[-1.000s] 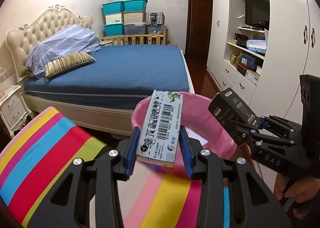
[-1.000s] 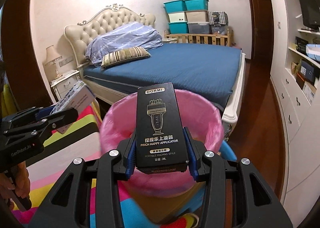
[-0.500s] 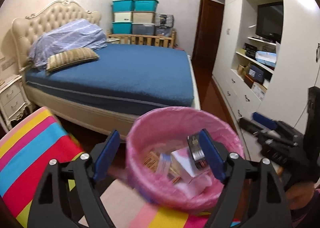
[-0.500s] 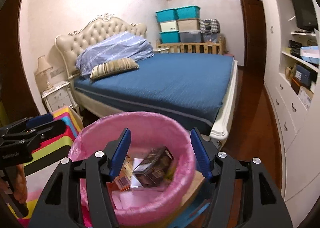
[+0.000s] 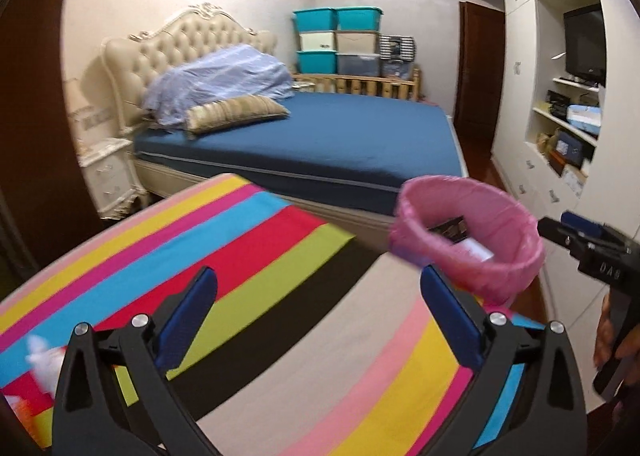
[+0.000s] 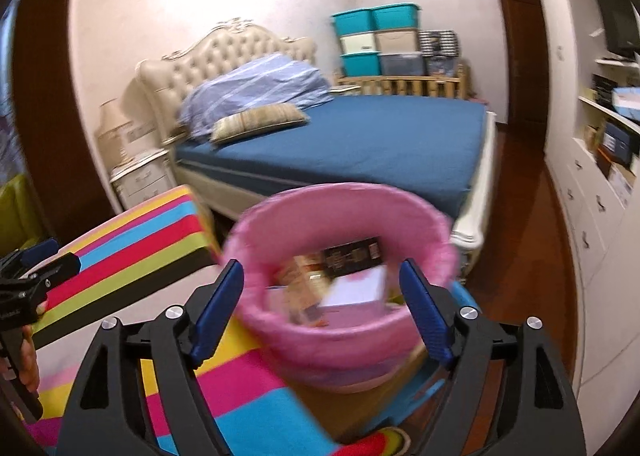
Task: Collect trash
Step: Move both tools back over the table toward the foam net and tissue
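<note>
the left hand-held gripper hangs over the striped worktop with its jaws spread wide and nothing between them. the right hand-held gripper is just as wide open and just as empty, poised right above the pink-lined bin, whose mouth fills the gap between its blue pads.

from the left one, the bin sits at about 2 o'clock, near the worktop's far right corner. the only loose scrap in sight looks like a crumpled white tissue, at about 9 o'clock, low at the left edge of the left wrist view; it is blurred, so what it is stays a guess, and no long axis can be read from it. it does not show in the right wrist view.

inside the bin lie a black box and a white carton among other packets.

judging by this, the left hand is much the nearer to the tissue. the cloth between is bare, so a sweep back and leftward has open room; the near left edge of the worktop lies close beyond the tissue, so pushing it off is the risk.
</note>
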`<state>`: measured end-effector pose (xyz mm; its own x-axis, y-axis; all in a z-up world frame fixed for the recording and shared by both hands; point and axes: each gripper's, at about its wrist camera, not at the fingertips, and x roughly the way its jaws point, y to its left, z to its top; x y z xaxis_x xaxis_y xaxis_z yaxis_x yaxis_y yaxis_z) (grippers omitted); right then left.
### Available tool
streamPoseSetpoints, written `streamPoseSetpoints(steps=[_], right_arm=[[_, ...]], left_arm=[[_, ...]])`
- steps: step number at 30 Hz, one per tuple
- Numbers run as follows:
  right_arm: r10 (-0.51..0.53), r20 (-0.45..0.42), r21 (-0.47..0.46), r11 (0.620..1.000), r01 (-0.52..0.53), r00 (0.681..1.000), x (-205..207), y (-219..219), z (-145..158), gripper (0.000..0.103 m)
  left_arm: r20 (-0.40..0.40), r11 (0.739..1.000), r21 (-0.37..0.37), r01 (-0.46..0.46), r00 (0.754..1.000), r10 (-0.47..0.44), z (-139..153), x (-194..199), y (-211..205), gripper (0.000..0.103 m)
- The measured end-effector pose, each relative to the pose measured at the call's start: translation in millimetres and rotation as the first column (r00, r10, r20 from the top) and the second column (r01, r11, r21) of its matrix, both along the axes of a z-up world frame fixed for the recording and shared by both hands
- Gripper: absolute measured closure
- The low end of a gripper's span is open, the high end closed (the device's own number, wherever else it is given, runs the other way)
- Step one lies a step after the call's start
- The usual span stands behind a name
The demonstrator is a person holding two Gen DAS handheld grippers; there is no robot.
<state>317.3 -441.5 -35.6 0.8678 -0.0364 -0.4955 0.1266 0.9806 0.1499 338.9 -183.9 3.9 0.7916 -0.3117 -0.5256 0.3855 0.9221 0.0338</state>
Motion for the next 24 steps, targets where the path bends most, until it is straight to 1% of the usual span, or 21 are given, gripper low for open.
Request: streamPoseSetpoints(steps=[5, 8, 13, 14, 16, 19, 22, 24], right_arm=[[0.116, -0.015, -0.002, 0.993, -0.116, 0.993, 7.6, 62.3, 2.1, 0.022], [0.177, -0.034, -0.008, 0.984, -0.178, 0.984, 12.3, 99.5, 0.8, 0.019], [0.270, -0.068, 0.003, 0.963, -0.271, 0.960, 16.4, 159.6, -2.5, 0.019], [0.293, -0.078, 0.002, 0.956, -0.294, 0.953, 17.7, 173.4, -3.4, 0.019], [0.333, -0.096, -0.002, 0.942, -0.335, 0.938, 19.5, 196.6, -5.1, 0.019], [0.392, -0.126, -0.009, 0.918, -0.396, 0.911, 20.6, 231.1, -9.7, 0.018], [0.446, -0.149, -0.019, 0.891, -0.454, 0.883, 19.9, 261.1, -13.1, 0.018], [0.477, -0.159, -0.025, 0.874, -0.486, 0.865, 19.2, 277.2, -14.8, 0.018]], left_arm=[[0.021, 0.996, 0.025, -0.089, 0.996, 0.089, 1.5, -31.7, 55.7, 0.005], [0.016, 0.985, 0.020, -0.169, 0.986, 0.169, -0.6, -51.7, 102.5, 0.005], [-0.002, 0.962, 0.023, -0.270, 0.963, 0.270, -3.6, -77.8, 161.2, 0.005], [-0.003, 0.954, 0.024, -0.299, 0.954, 0.299, -4.7, -86.3, 177.1, 0.005], [-0.006, 0.942, 0.025, -0.334, 0.942, 0.334, -5.6, -95.6, 193.8, 0.005], [-0.014, 0.917, 0.030, -0.397, 0.918, 0.397, -9.8, -111.3, 222.6, 0.005], [0.000, 0.876, 0.039, -0.480, 0.877, 0.480, -12.0, -124.2, 247.0, 0.005], [0.007, 0.852, 0.031, -0.523, 0.852, 0.523, -9.9, -132.0, 262.6, 0.005]])
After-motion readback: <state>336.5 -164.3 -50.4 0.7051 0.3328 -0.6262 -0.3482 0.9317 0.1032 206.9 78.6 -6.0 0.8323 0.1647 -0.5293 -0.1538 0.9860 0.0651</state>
